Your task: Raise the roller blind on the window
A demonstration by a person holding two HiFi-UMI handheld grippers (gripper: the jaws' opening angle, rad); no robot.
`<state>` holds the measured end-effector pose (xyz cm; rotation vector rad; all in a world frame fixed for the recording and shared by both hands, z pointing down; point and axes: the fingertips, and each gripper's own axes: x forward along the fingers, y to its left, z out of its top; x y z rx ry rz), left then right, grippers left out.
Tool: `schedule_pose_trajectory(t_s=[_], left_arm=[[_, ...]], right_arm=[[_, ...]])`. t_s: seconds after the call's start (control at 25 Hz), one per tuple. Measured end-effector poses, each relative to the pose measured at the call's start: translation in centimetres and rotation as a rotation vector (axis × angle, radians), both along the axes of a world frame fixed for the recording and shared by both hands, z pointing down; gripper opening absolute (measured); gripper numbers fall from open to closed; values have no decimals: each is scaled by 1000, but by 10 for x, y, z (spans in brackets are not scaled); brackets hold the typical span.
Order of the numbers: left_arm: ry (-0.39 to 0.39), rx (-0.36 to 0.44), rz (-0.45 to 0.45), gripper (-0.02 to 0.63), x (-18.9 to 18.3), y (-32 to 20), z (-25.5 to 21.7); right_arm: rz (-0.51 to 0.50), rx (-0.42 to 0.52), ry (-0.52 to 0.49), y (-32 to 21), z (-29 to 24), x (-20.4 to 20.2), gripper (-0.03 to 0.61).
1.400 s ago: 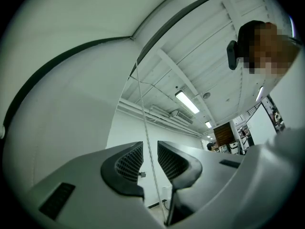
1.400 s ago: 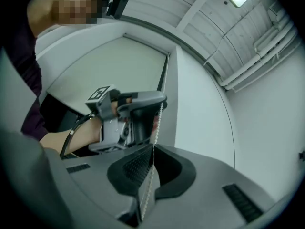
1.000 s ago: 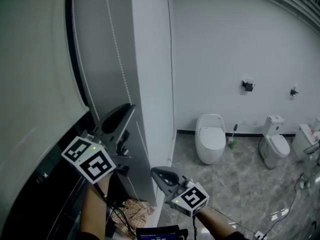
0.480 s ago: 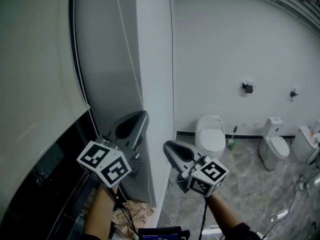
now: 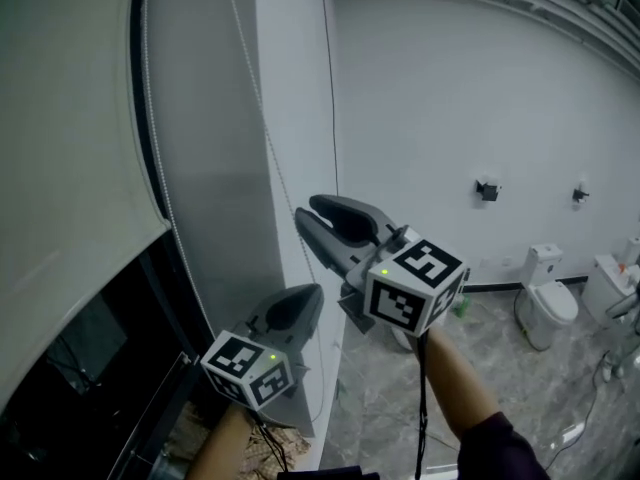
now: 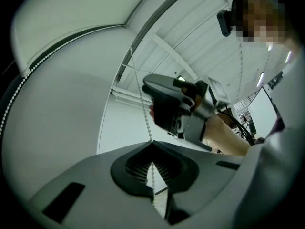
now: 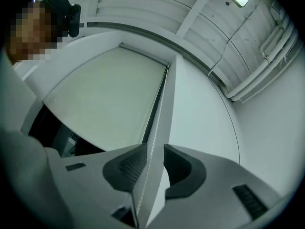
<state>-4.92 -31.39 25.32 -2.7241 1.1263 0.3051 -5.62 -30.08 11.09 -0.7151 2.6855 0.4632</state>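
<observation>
A: Where does the roller blind (image 5: 70, 148) sit against the two claws?

B: In the head view it fills the left side, well to the left of both and apart from them. Its bottom edge slants across, with dark window glass (image 5: 90, 368) showing beneath it.

A: And the bead chain (image 5: 264, 108)?

B: One strand drops from the top of the head view, in front of the grey wall pier (image 5: 215, 218), slanting down to the right gripper (image 5: 307, 209). A second strand runs down beside the blind's right edge.

A: What is the left gripper (image 5: 305, 298) doing?

B: It is the lower of the two, below and left of the right one. In its own view the jaws are closed on the chain (image 6: 151, 149), and the beads run up out of the pinch towards the ceiling.

A: And the right gripper's jaws?

B: They stand apart and have just been opening. In the right gripper view the chain (image 7: 148, 168) passes up between them, close to the left-hand pad, with a clear gap to the other, so it isn't pinched. Past the tips the chain runs up beside the edge of the blind (image 7: 109, 99).
</observation>
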Motion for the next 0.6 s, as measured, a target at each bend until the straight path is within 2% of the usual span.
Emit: schedule_pose_trajectory(t_s=[0.12, 0.28, 0.44, 0.52, 0.6], left_arm=[[-49, -11, 8, 14, 12, 3, 13], [-110, -64, 32, 14, 26, 0, 50], [-135, -115, 58, 14, 36, 4, 83], [-134, -124, 61, 14, 39, 5, 88], [-132, -126, 66, 12, 38, 6, 88]], right_arm=[[5, 25, -2, -2, -17, -5, 92], [13, 41, -5, -7, -32, -10, 92], [48, 53, 2, -11, -38, -12, 91], [62, 54, 5, -12, -40, -11, 31], [54, 46, 9, -12, -39, -12, 20]])
